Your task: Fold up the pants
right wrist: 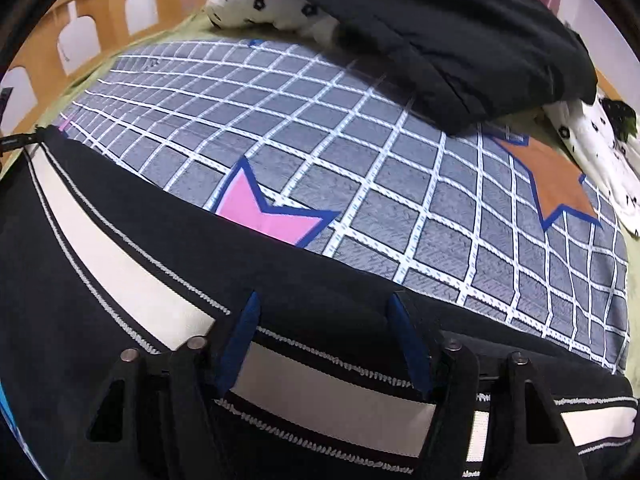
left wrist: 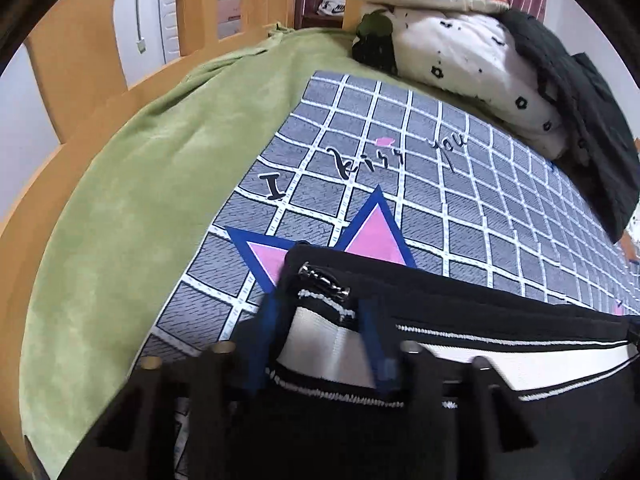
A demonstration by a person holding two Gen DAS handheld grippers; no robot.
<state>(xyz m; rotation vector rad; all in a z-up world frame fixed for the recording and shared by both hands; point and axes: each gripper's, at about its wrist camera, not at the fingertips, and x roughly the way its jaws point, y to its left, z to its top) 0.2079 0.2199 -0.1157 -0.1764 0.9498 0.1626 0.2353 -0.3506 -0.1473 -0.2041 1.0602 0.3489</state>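
Black pants (left wrist: 480, 312) with a white side stripe edged in dotted stitching lie across a grey grid-patterned bed sheet (left wrist: 400, 140). In the left wrist view my left gripper (left wrist: 318, 304) has its blue-padded fingers (left wrist: 266, 320) closed on the sides of the pants' end, where a metal zipper pull (left wrist: 324, 280) shows. In the right wrist view the pants (right wrist: 120, 220) run flat from the left under my right gripper (right wrist: 324, 298). Its blue-padded fingers (right wrist: 248, 332) stand apart, straddling the white stripe (right wrist: 332, 396) without bunching the cloth.
A green blanket (left wrist: 160, 160) covers the bed's left side by the wooden rail (left wrist: 80, 40). A white dotted pillow (left wrist: 480, 60) and a dark jacket (right wrist: 440, 20) lie at the far end. Pink (right wrist: 264, 208) and orange (right wrist: 556, 180) stars mark the sheet.
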